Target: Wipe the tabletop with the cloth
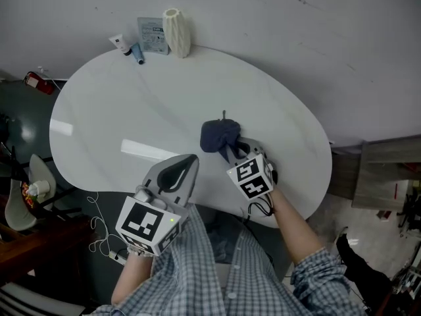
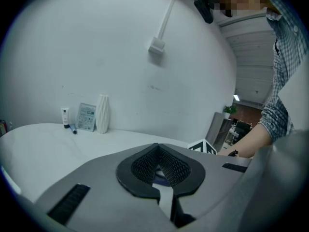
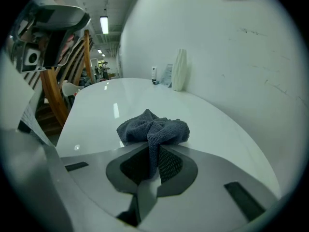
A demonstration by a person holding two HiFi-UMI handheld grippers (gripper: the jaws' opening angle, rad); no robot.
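A dark blue cloth [image 1: 219,137] lies bunched on the white oval tabletop [image 1: 131,110], right of centre. My right gripper [image 1: 235,154] is shut on the cloth [image 3: 152,131], a fold of it pinched between the jaws. My left gripper [image 1: 181,170] hovers over the table's near edge, left of the right one, shut with nothing in it. In the left gripper view the left gripper [image 2: 158,170] points across the tabletop [image 2: 43,144] toward the wall.
At the table's far edge stand a white ribbed vase [image 1: 177,33], a small card [image 1: 152,35], a little tube [image 1: 120,42] and a blue pen [image 1: 137,54]. A white cable [image 1: 99,232] hangs at the near left. Chairs and clutter [image 1: 26,189] sit left of the table.
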